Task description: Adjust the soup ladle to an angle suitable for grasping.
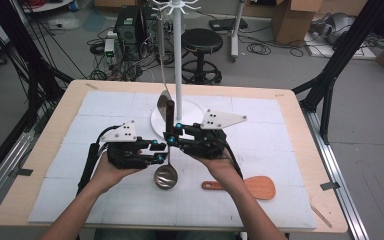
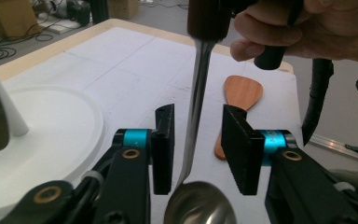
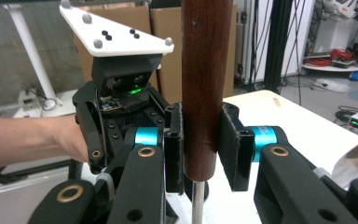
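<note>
Your right gripper (image 3: 200, 149) clamps the ladle (image 1: 166, 172) upright by its wooden handle; your left gripper (image 2: 198, 149) (jaws apart, untouching) straddles its steel shaft just below.

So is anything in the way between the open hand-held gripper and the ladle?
No. The left hand-held gripper has the ladle right in the gap between its open jaws, with nothing else there. The right hand-held gripper is shut on the ladle's wooden handle.
</note>
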Motion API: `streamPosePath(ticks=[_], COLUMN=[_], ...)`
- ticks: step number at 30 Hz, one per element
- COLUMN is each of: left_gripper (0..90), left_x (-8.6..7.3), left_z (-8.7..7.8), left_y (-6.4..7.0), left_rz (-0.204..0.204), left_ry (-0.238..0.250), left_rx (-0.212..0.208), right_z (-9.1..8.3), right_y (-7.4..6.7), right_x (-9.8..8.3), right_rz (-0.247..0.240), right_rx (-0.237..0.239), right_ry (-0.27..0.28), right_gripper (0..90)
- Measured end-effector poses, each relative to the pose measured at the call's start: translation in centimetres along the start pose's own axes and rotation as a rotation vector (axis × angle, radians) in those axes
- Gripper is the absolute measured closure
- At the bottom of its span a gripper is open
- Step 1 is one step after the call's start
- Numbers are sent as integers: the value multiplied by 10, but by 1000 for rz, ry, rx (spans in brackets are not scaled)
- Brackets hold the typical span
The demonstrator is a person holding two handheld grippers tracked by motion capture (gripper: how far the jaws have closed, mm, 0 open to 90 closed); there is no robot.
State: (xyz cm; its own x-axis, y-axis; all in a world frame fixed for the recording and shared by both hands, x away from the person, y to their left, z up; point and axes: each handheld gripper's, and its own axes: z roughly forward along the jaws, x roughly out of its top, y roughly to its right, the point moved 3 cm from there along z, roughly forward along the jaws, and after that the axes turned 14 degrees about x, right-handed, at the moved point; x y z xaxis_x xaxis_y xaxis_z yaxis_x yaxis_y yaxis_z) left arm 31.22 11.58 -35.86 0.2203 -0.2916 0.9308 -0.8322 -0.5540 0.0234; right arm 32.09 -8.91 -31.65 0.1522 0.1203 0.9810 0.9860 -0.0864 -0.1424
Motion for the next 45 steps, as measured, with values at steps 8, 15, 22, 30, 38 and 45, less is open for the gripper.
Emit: streamPosePath(ticks=[8, 15, 22, 30, 38, 45], left_gripper=[578, 549, 496, 446, 388, 349], left_x=[-7, -15, -21, -29, -33, -38], left_z=[-16, -30, -42, -50, -56, -59], left_y=[-9, -17, -23, -28, -34, -39], left_rz=[-9, -20, -26, -36, -51, -62], left_ry=[5, 5, -2, -8, -12, -17], left_rx=[25, 52, 76, 103, 130, 146], right_z=[-3, -4, -6, -6, -8, -8], right_y=[12, 22, 33, 39, 45, 49], right_x=[5, 11, 12, 19, 24, 31], right_rz=[19, 28, 43, 36, 35, 40], right_rx=[12, 18, 10, 4, -4, -7], right_ry=[-1, -5, -6, -6, -4, -2], right_gripper=[733, 733, 734, 733, 734, 734])
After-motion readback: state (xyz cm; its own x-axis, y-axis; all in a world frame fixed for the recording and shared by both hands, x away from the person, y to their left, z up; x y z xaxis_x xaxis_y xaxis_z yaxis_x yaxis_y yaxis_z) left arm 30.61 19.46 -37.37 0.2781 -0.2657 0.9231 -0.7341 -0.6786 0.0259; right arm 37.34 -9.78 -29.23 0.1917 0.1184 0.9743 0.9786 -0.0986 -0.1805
